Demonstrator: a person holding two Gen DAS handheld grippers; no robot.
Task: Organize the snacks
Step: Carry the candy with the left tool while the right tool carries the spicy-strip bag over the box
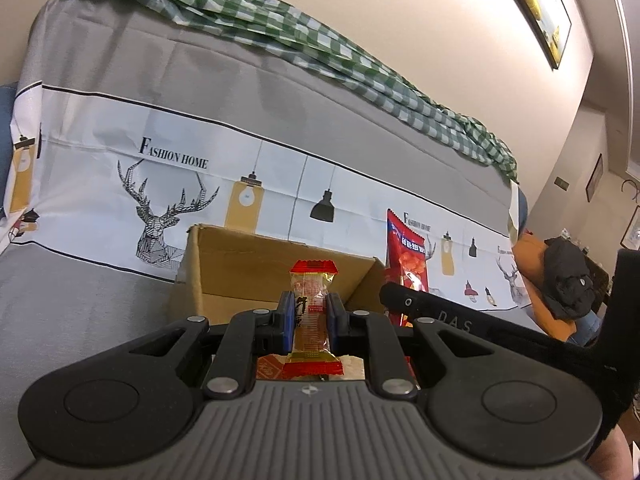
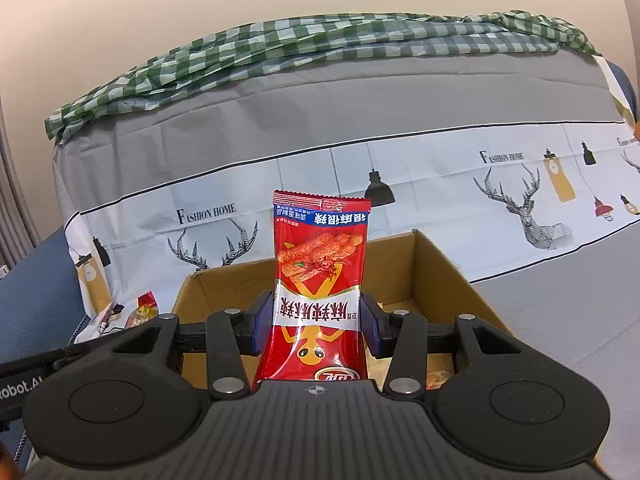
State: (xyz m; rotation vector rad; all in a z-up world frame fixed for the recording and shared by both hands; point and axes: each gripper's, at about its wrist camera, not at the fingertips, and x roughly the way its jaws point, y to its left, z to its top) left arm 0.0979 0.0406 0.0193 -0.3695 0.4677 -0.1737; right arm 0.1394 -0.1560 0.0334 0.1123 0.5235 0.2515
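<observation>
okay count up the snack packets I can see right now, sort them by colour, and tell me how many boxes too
Red packet, in the right gripper: 1
Clear packet with red ends, in the left gripper: 1
Yellow-and-red packet, left of the box: 1
Cardboard box: 1
Total: 4, not counting the partly hidden wrappers inside the box.

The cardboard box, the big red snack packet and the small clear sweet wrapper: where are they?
cardboard box [image 2: 436, 264], right wrist view, inner right wall.
big red snack packet [image 2: 320, 256], right wrist view, printed front.
small clear sweet wrapper [image 1: 313, 312], left wrist view, clear middle.
</observation>
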